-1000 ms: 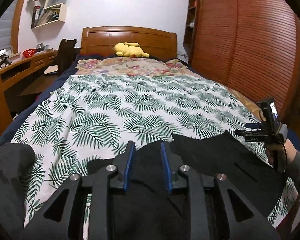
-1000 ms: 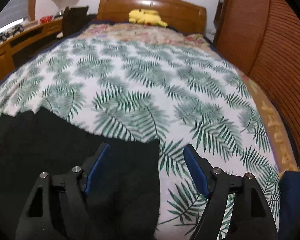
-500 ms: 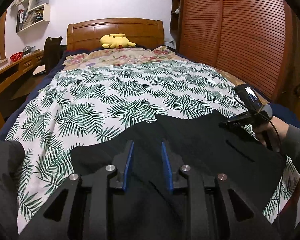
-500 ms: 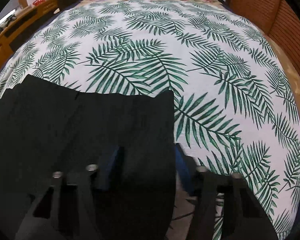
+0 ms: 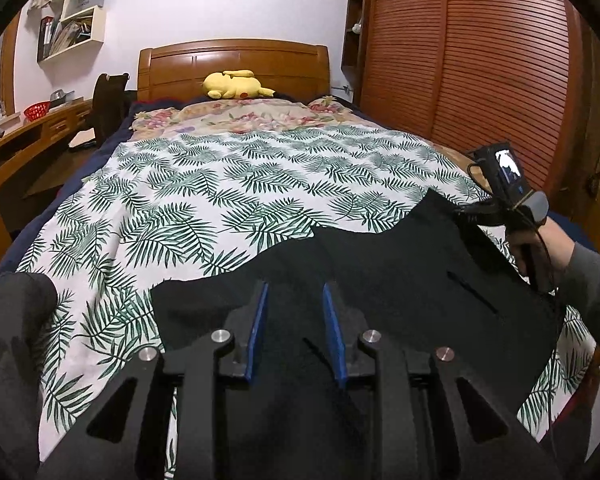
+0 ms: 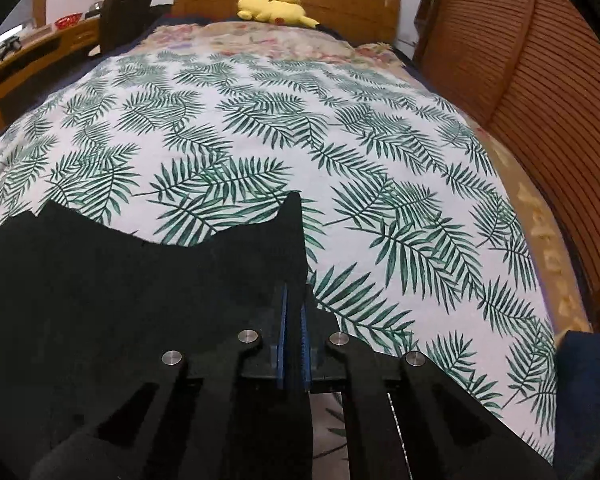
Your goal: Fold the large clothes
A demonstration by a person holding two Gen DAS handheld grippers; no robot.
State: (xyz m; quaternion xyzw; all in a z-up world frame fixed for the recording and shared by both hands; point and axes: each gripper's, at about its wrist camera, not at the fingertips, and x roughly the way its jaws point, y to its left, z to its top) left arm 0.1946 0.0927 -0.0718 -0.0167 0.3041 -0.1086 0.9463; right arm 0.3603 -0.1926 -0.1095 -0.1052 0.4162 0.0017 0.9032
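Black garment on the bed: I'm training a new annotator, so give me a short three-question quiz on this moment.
1. True or false: the right gripper has its fingers pinched on the edge of the black garment.
2. What lies by the headboard? A) yellow plush toy B) folded towel C) laptop
3. Fill in: the palm-leaf bedspread lies ___ the black garment.

Key:
1. True; the right gripper's fingers have just been closing, with the cloth edge between them.
2. A, the yellow plush toy.
3. Under.
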